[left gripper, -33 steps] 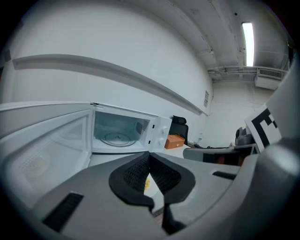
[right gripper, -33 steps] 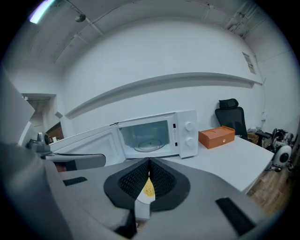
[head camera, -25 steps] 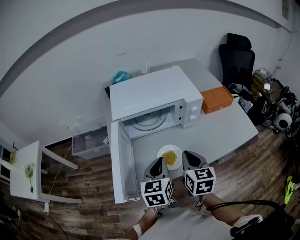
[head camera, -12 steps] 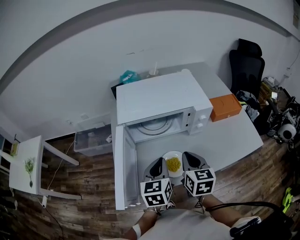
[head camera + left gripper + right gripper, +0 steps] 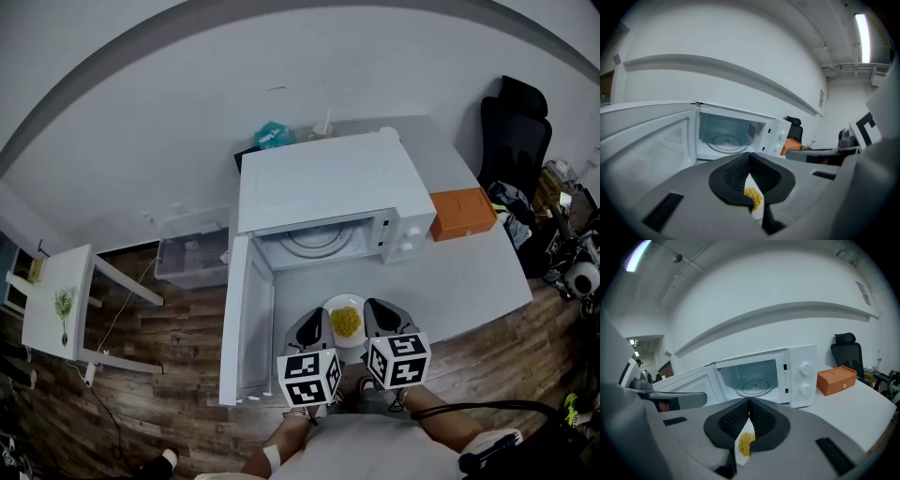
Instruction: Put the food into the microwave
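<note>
Microwave (image 5: pixel 323 192) observed on the table (image 5: pixel 469 272), door (image 5: pixel 246 319) swung fully open to its left; glass turntable (image 5: pixel 754 386) visible inside. Plate (image 5: pixel 330 307) with yellow food (image 5: pixel 346 321) located just in front of the open cavity. Left gripper (image 5: pixel 317 328) recorded closed on the plate's left rim, right gripper (image 5: pixel 377 319) closed on its right rim. Orange box (image 5: pixel 462 214) noted right of the microwave.
</note>
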The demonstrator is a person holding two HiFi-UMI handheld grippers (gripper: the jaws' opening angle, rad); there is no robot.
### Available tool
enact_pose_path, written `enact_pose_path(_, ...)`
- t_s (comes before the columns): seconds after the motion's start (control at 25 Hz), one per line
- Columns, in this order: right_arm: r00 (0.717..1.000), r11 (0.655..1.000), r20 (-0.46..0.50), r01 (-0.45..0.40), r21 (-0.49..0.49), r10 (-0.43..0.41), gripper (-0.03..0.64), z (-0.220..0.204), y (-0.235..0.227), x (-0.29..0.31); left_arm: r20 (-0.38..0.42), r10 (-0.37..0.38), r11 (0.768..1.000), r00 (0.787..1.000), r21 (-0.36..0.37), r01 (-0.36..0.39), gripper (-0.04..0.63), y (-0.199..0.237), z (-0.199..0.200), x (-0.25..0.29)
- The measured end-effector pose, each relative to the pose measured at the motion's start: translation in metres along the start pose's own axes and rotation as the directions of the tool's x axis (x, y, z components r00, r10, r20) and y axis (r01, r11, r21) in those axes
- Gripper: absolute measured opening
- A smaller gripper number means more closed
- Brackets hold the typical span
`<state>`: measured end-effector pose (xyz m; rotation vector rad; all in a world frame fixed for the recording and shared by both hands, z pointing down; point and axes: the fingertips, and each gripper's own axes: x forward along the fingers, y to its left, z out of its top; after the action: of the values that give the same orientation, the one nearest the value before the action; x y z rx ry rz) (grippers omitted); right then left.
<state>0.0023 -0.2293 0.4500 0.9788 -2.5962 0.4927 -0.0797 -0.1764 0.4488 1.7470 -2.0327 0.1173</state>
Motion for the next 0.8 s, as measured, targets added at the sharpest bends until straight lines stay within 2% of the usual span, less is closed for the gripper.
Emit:
enact_pose_path(0.32,0.999,0.999,-0.016,-0.036,-0.033,0.035,0.017,0.006,-0.009,0.013,0.008,0.065,0.998,0.998,-0.020,-0.065,0.002,0.004,-0.002,0.011)
enact_pose_path(0.8,0.995,0.997,-0.063,-0.075,-0.030,0.073,0.017,-0.011,-0.018,0.024,-0.055,0.086,0.994,0.995,-0.069,-0.090,0.003,-0.001,-0.029,0.019)
